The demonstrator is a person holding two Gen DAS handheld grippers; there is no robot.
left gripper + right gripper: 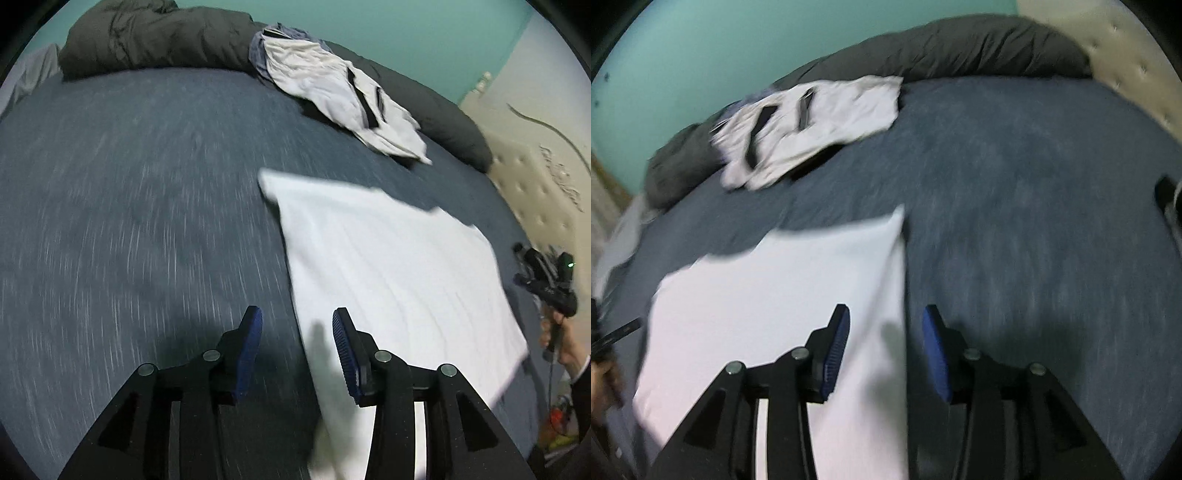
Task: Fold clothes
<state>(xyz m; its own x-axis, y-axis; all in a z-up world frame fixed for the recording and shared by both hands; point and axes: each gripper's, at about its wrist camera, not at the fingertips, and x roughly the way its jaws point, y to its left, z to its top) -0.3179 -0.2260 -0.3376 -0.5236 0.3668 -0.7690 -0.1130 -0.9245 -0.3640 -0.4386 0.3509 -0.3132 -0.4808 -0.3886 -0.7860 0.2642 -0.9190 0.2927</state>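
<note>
A plain white cloth garment (399,273) lies spread flat on the blue-grey bed sheet (129,206), its near part running under both grippers. Its edges look straight and its shape is close to a rectangle, so by my reading at least one fold is already made in it, though motion blur hides any crease or layer line.

The left gripper (297,347) hangs over the garment's left edge with its blue-padded fingers apart; the edge runs between them, but neither pad presses on it. The right gripper (884,345) hangs over the garment's right edge in the same way, fingers apart and holding nothing. The garment thus lies released on the sheet.

Beyond the white garment, toward the rolled dark grey duvet (155,37) at the far side of the bed, a crumpled white garment with black stripes (343,96) lies in a heap, with a bluish piece showing under its far end. These look untouched.

My judgement: the white garment is partway folded or just laid down, and the heap beyond it remains to be folded.
</note>
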